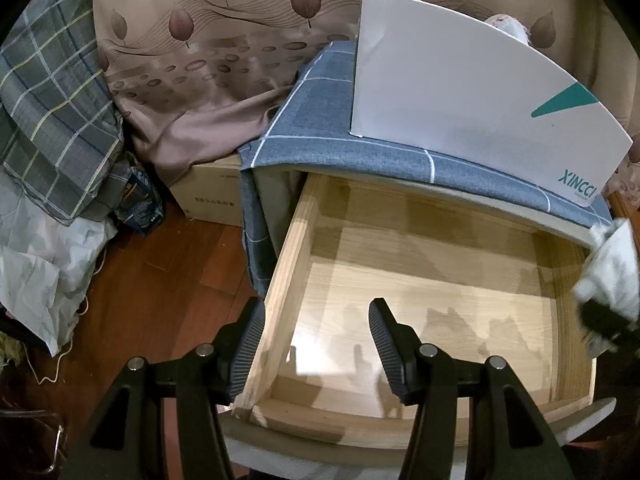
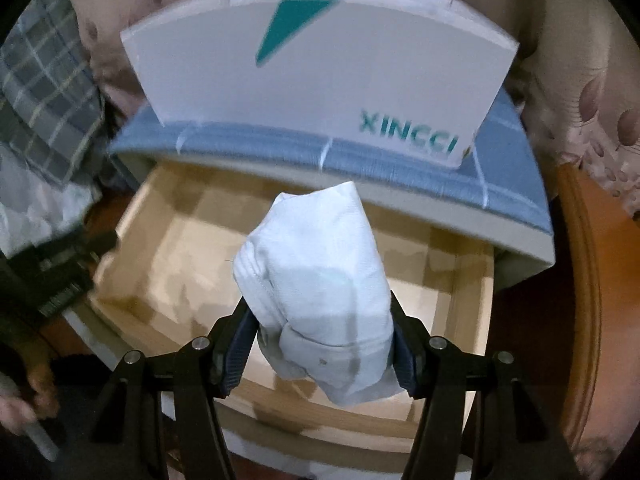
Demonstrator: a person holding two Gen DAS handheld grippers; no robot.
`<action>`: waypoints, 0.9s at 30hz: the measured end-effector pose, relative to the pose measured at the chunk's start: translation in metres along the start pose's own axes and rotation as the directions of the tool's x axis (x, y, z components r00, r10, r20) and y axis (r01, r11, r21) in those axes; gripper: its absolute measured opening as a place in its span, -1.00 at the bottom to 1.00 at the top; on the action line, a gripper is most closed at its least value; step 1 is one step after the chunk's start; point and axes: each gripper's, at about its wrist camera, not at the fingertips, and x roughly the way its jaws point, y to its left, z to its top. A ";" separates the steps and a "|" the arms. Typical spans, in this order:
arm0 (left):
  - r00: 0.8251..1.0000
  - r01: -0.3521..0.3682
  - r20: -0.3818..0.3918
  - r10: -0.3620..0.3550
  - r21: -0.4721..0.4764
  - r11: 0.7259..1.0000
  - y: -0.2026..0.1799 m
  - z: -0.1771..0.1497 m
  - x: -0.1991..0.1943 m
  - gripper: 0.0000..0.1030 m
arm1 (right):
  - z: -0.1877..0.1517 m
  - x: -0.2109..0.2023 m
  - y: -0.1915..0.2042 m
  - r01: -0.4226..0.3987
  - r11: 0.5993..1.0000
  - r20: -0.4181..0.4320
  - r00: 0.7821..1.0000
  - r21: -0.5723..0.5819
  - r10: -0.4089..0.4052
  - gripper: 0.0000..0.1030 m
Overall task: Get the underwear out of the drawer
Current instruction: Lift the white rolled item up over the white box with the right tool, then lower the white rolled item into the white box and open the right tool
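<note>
The drawer (image 1: 420, 288) stands pulled out in the lower middle of the left wrist view, its floor bare and open from above. The cabinet's cloth-covered top (image 1: 360, 152) and the white box (image 1: 472, 92) overhang its back. The floor (image 1: 160, 300) at lower left is passable; bedding (image 1: 52, 120) crowds the left edge.

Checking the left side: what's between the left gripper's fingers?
Only the open wooden drawer's side rail and bare bottom, in the left wrist view; left gripper holds nothing.

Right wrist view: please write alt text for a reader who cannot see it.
The right gripper holds folded white underwear between its fingers, above an open wooden drawer. Behind stands a white box on a blue checked cloth.
</note>
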 end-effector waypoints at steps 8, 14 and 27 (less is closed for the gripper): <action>1.000 0.000 0.003 0.000 -0.001 1.000 0.000 0.001 -0.002 0.07 | 0.029 -0.034 0.013 -0.013 1.000 0.092 0.996 0.022 0.011 0.09; 1.000 0.000 0.014 0.000 -0.004 1.000 0.000 -0.001 -0.003 0.07 | 0.054 -0.061 0.010 -0.026 0.998 0.166 0.986 0.048 0.017 0.09; 1.000 -0.008 0.023 0.008 0.004 1.000 0.000 0.000 -0.002 0.07 | 0.160 -0.092 -0.014 -0.023 0.993 0.276 0.961 0.116 -0.010 0.11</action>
